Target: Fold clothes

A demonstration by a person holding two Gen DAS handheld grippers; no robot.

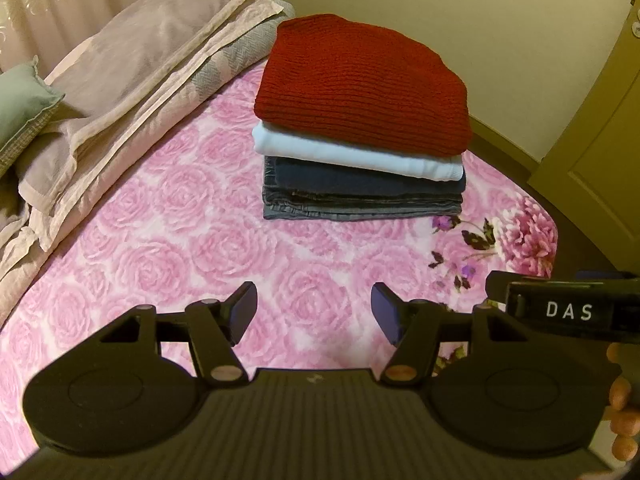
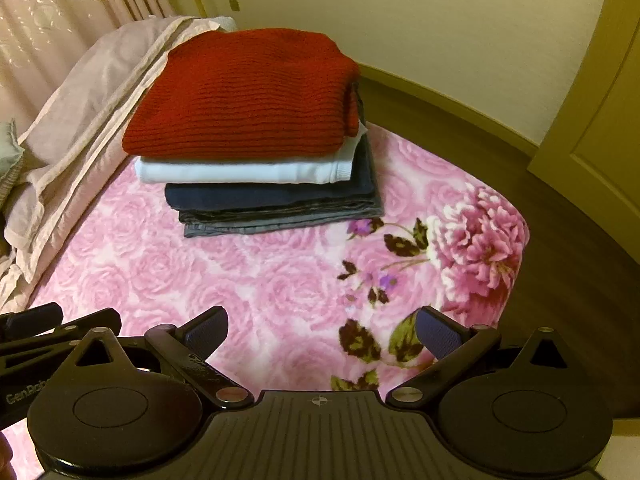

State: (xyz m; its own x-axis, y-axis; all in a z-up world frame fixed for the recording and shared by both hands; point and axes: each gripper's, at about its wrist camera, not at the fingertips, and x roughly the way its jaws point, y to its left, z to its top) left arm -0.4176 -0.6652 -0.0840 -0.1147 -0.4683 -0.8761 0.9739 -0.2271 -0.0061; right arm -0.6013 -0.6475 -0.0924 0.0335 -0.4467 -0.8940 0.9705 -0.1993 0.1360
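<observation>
Left wrist view: the left gripper, jaws apart and empty, hovers over bare pink rose-patterned blanket, with open room up to the neat stack of folded clothes. Its red ribbed knit sweater tops white, navy and what may be grey denim layers. Right gripper is likewise spread, near the blanket's corner edge by dark floor.

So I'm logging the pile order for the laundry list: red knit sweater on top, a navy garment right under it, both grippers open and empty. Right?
Not quite. Directly under the red knit sweater lies a white garment; the navy garment comes below that, as the right wrist view shows. The left gripper and right gripper are indeed open and empty.
</observation>
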